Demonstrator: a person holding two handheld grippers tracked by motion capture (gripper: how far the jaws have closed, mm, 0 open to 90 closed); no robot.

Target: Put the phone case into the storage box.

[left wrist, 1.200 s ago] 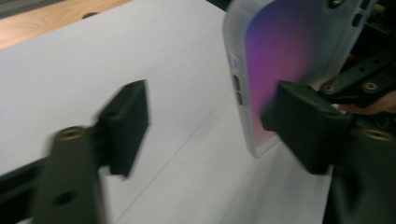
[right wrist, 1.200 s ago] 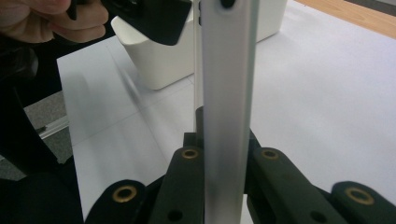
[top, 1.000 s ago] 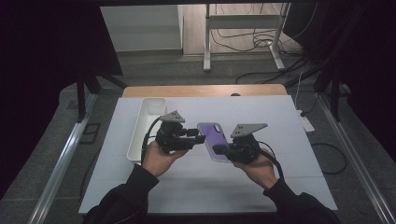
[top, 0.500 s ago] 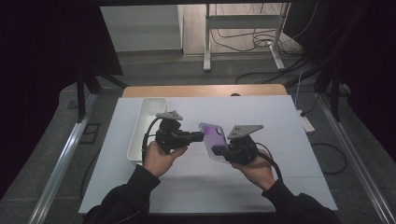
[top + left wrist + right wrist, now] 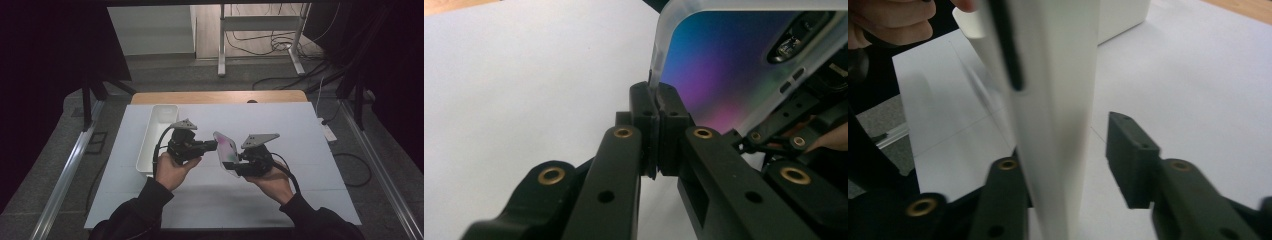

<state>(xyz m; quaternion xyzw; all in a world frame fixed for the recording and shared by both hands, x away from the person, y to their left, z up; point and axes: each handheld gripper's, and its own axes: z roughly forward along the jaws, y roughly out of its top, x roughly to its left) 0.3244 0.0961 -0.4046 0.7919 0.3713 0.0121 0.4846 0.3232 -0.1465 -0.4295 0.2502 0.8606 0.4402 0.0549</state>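
One phone (image 5: 226, 151) between two grippers; one white bin (image 5: 156, 137) beside.

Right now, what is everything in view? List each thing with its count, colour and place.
phone: one, purple-to-blue back in a clear frosted case, held up off the table between the two tools
tray: one, white, oblong, on the sheet's left side, beside the left hand
sheet: one, white, covering the table
table: one, wooden, its far edge showing past the sheet
stand: one, metal legs, on the floor beyond the table
cables: several, dark, on the floor beyond and right of the table
left tool: one, black, shut on the phone case's edge
right tool: one, black, jaws have just been opening, the phone's edge between them, the right pad apart from it
hands: two, in dark sleeves, at the near edge
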